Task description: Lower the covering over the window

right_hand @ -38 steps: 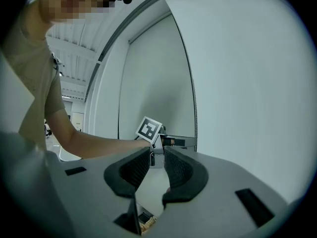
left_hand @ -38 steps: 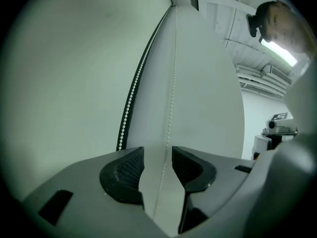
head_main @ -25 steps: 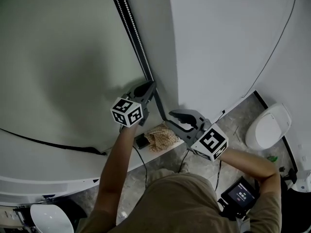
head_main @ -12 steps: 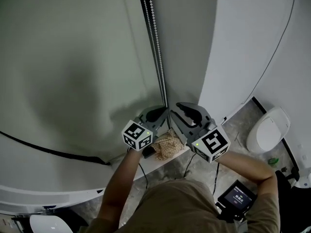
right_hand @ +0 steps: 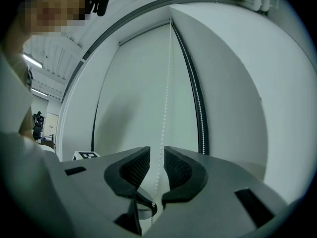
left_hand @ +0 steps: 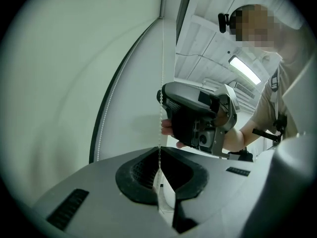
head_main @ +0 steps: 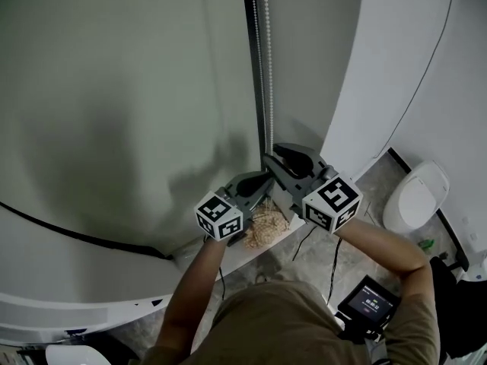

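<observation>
A grey-green roller blind (head_main: 129, 90) covers the window, and its white bead chain (head_main: 267, 67) hangs along the dark frame at its right edge. My left gripper (head_main: 265, 179) points at the chain and is shut on one strand. In the left gripper view the chain (left_hand: 162, 83) runs straight down into the shut left gripper (left_hand: 159, 150). My right gripper (head_main: 268, 158) sits just above it. In the right gripper view, the chain (right_hand: 166, 98) passes between the parted pads of the right gripper (right_hand: 157, 152) with a gap on either side. A second strand (right_hand: 198, 108) hangs by the frame.
A crumpled tan cloth (head_main: 266, 225) lies on the window sill (head_main: 236, 255) under the grippers. A white rounded appliance (head_main: 415, 196) stands on the floor at the right. A small screen device (head_main: 369, 303) hangs at the person's waist. A thin cable (head_main: 437, 59) runs down the white wall.
The two grippers have drawn together at the chain. The left one has moved right and lower. The right one has risen from the lower right to sit just above it.
</observation>
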